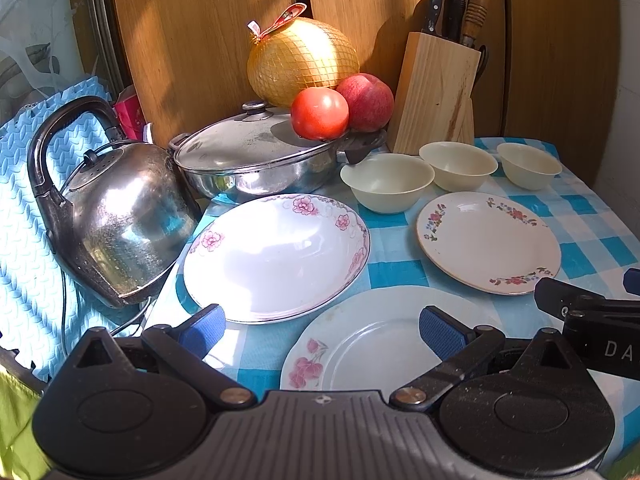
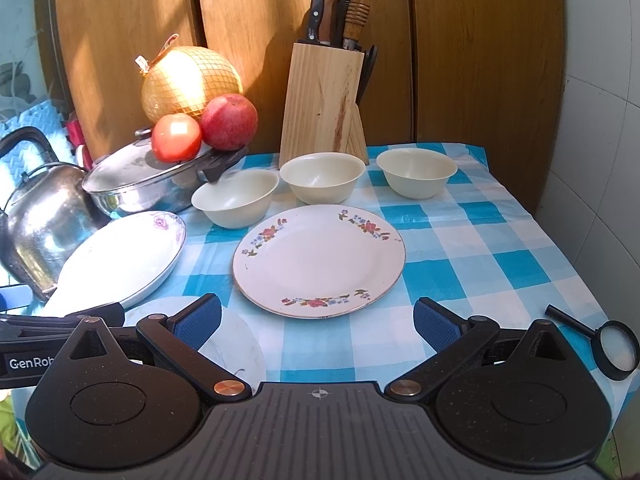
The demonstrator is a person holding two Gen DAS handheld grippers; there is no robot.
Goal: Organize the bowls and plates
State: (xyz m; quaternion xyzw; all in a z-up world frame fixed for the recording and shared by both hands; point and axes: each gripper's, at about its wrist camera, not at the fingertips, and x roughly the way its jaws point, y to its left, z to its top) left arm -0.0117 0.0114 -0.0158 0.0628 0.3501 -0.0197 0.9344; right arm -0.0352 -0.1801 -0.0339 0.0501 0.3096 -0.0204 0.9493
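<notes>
1. The left gripper [image 1: 320, 328] hangs low over the near edge of the table, fingers spread wide and empty, above the near plate [image 1: 360, 344] with a pink flower on its rim.
2. The right gripper [image 2: 316, 320] hangs just beside it at the same height, also wide open and holding nothing, its fingers either side of the near rim of the small plate [image 2: 320, 260].
3. A magnifier [image 2: 612, 346] lies alone near the right gripper on the checked cloth [image 2: 480, 240].
4. Plates: three. The near plate, the small plate with red sprigs to its right, and a deep plate [image 1: 276, 256] with pink flowers to its left, beside the kettle [image 1: 116, 208].
5. Bowls: three, cream, upright and apart, in a row behind the plates: left bowl [image 2: 236, 198], middle bowl [image 2: 322, 178], right bowl [image 2: 416, 172].
6. Farther back stand one lidded pan [image 1: 256, 160] carrying a tomato [image 1: 320, 114] and an apple [image 1: 366, 102], a netted pomelo [image 1: 302, 60] behind, and one knife block [image 2: 324, 104] against the wooden panels.
</notes>
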